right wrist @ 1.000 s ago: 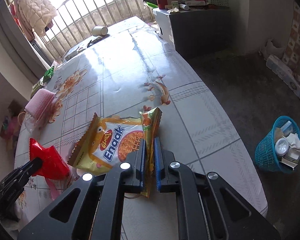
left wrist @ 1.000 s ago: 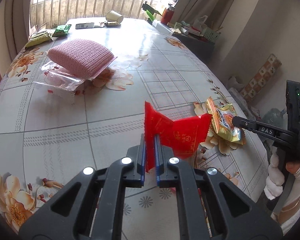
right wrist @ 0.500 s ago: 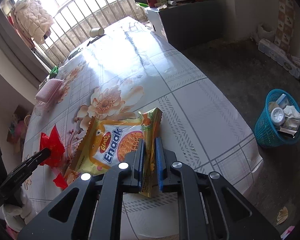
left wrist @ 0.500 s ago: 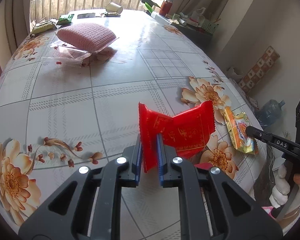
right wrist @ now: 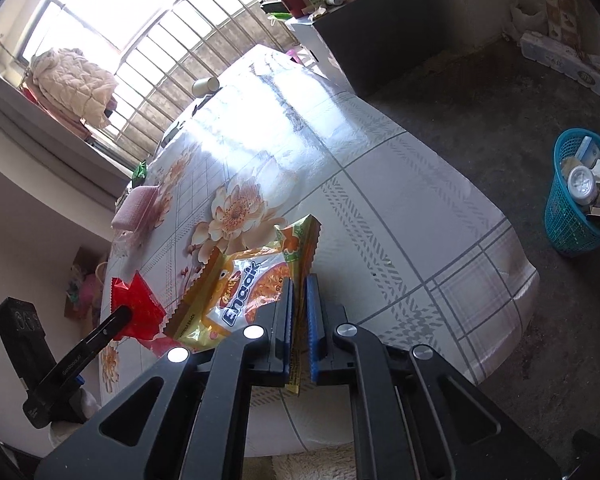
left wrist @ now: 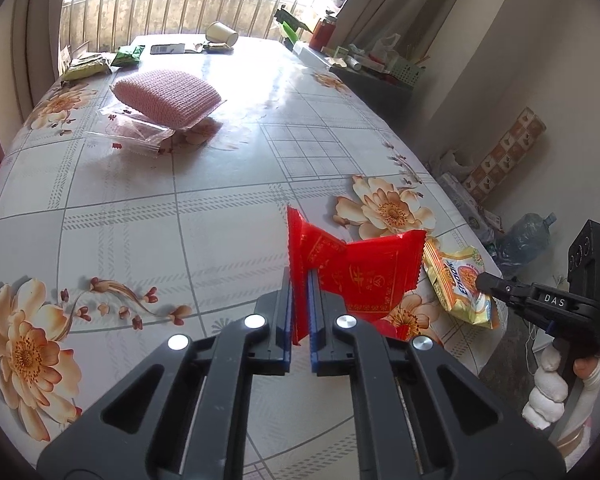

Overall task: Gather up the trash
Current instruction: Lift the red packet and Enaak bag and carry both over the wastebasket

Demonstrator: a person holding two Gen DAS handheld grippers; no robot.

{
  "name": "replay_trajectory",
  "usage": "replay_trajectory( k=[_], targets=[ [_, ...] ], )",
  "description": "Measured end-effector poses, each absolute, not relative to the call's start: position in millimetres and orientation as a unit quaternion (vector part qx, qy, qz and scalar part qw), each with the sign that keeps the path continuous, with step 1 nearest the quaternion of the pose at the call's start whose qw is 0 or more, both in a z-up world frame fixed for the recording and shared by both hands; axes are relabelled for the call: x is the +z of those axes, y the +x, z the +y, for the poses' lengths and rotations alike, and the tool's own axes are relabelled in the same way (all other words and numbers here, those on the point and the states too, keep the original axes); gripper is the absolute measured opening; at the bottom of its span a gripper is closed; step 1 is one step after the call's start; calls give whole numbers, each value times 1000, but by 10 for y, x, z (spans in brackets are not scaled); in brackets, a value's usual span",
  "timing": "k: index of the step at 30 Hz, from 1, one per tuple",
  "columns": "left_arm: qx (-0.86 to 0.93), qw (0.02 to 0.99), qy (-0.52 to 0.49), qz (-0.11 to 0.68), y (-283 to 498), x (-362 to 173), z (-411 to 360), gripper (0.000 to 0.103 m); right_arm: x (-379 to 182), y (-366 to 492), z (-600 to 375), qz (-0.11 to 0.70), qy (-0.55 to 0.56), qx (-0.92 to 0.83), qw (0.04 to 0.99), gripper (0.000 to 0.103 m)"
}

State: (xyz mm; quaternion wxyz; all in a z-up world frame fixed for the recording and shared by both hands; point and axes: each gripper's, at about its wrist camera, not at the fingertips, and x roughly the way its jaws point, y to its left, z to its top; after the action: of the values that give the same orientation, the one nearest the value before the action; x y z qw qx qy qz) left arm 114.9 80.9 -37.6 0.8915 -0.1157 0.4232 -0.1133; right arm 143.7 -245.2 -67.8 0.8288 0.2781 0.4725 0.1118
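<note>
**Both jaws clamped on wrappers at near desk edge**

Desk [left wrist: 228,184]: long, covered in glossy floral-and-grid cloth, runs toward a barred window. Concrete floor [right wrist: 480,128] to its right.

Blue trash basket [right wrist: 560,216]: stands on the floor well apart from the desk, holding cartons, a round lid and crumpled tissue.

Pink knitted pad [left wrist: 166,98]: on the far left part of the desk, resting partly on a clear plastic bag [left wrist: 130,132].

Left gripper [left wrist: 300,308]: jaws clamped on the edge of a red snack wrapper [left wrist: 360,272], which is held upright, clear of the cloth, near the desk's right corner. Same wrapper seen at the left of the right wrist view [right wrist: 138,308].

Right gripper [right wrist: 298,312]: jaws clamped on the corner of a yellow-orange Enaak noodle-snack packet [right wrist: 240,288], lifted above the near desk edge. In the left wrist view the packet [left wrist: 456,284] hangs just beside the red wrapper, right gripper's tip [left wrist: 488,282] pinching it.

Small items at far end of desk: a paper cup [left wrist: 221,33] lying on its side, green packets [left wrist: 128,55], a flat card-like item, detail too small to tell.
</note>
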Motion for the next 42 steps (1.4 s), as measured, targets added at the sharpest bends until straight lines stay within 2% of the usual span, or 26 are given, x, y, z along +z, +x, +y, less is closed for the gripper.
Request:
replay_trajectory(
  k=[23,33,42],
  targets=[
    [-180,897,-109,388,1237,139,171,4,-362,1008,-3378,380,372,76,844,7],
    [-240,886,-81,388,1341,309,-519,4,-359,638,-4072,329,421,23,845,7],
    [-307,860,-46,406,1408,281,-1450,4,-610,217,-4801,295,475,-49,828,7]
  ],
)
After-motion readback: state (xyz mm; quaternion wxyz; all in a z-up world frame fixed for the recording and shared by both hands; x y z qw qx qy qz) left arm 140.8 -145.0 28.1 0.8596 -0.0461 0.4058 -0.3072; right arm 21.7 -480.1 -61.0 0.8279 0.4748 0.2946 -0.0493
